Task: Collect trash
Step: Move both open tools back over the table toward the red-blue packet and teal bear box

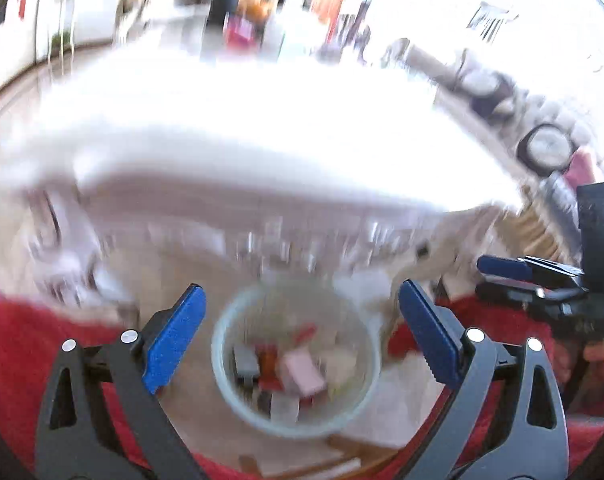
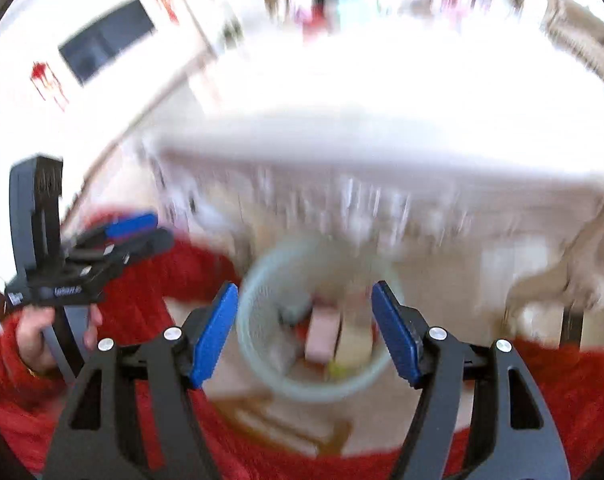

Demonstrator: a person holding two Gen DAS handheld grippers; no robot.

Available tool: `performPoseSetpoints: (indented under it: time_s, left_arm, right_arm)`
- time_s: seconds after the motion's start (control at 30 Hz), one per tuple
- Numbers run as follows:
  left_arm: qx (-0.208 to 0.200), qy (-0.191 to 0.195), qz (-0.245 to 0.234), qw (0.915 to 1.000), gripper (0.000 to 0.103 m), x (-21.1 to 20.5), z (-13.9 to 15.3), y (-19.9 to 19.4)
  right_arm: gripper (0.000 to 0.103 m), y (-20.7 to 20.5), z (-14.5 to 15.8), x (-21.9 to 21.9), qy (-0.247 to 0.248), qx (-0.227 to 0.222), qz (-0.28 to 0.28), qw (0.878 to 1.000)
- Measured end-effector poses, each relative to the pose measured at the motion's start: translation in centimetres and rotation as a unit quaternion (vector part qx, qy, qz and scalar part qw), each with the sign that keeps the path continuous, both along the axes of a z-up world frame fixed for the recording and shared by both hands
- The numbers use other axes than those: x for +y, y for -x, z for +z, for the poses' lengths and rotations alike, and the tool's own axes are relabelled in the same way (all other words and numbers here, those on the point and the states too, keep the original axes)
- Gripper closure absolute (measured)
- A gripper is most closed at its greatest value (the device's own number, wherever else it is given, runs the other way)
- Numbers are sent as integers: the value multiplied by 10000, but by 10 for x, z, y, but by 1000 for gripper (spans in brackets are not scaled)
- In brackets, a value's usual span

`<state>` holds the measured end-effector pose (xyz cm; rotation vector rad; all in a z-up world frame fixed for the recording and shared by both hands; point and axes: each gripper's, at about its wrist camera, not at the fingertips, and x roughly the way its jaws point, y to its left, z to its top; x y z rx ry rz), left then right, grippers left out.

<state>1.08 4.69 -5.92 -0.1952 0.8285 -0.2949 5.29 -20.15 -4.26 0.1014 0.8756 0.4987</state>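
Both views are smeared by motion. A pale green round bin (image 1: 218, 344) (image 2: 322, 394) stands on the floor below me, with several pieces of trash in it, among them a pink one (image 1: 302, 372) (image 2: 322, 334) and a grey one (image 1: 245, 360). My left gripper (image 1: 302, 290) hangs above the bin, open wide, with nothing between its blue pads. My right gripper (image 2: 305, 289) is also above the bin, open and empty. Each gripper shows from the side in the other's view: the right gripper (image 1: 530, 276) and the left gripper (image 2: 133, 232).
A table under a white fringed cloth (image 1: 261, 140) (image 2: 382, 140) fills the space beyond the bin, with blurred clutter at its far side. Red fuzzy fabric (image 1: 13, 340) (image 2: 562, 380) frames the bin on both sides. A hand (image 2: 33, 340) holds the left gripper's handle.
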Motion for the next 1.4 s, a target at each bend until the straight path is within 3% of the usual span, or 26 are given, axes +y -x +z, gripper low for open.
performPoseSetpoints:
  time_s: [0.1, 0.13, 0.2, 0.3, 0.4, 0.57, 0.63, 0.83, 0.97, 1.1, 1.2, 1.27, 1.4]
  left_arm:
    - [-764, -336, 108, 9965, 9, 10, 52, -34]
    - [-1052, -632, 268, 9921, 9, 15, 69, -56]
    - [-1233, -1025, 633, 9850, 9, 21, 86, -91]
    - [-1146, -925, 1060, 9834, 9, 38, 99, -161]
    - [-961, -809, 1212, 9847, 9, 46, 97, -220]
    - [-656, -1136, 1431, 9810, 9, 52, 82, -306]
    - [-573, -1151, 1471, 9807, 9, 61, 72, -321]
    - [-551, -994, 1562, 9812, 9, 91, 64, -349]
    - [-502, -872, 1593, 9821, 9, 99, 62, -364]
    - [-482, -707, 1419, 9862, 9, 89, 61, -380]
    - [-493, -860, 1281, 9868, 9, 70, 59, -391]
    - [-417, -881, 1197, 9880, 9, 57, 55, -401]
    - [-307, -761, 1008, 9915, 9, 32, 48, -422]
  right_arm:
    - [31, -35, 35, -7, -7, -631, -592, 9962]
    - [31, -56, 47, -4, 41, -843, -812, 9931]
    - [31, -99, 63, 6, 55, -1053, -1218, 9869]
    - [29, -163, 75, 28, 24, -1206, -1642, 9790]
    - [29, -229, 75, 59, 70, -1085, -1825, 9772]
    - [29, -313, 65, 92, 299, -840, -1988, 9760]
    - [29, -344, 59, 110, 439, -756, -2071, 9744]
    - [29, -398, 39, 147, 899, -563, -2437, 9640]
    - [29, -414, 25, 157, 1066, -363, -2426, 9636]
    - [25, -414, 19, 159, 1417, -502, -2056, 9670]
    - [25, -409, 23, 145, 1903, -628, -1850, 9621]
    - [25, -412, 18, 133, 2047, -475, -1678, 9632]
    - [25, -411, 11, 106, 1736, -344, -1154, 9774]
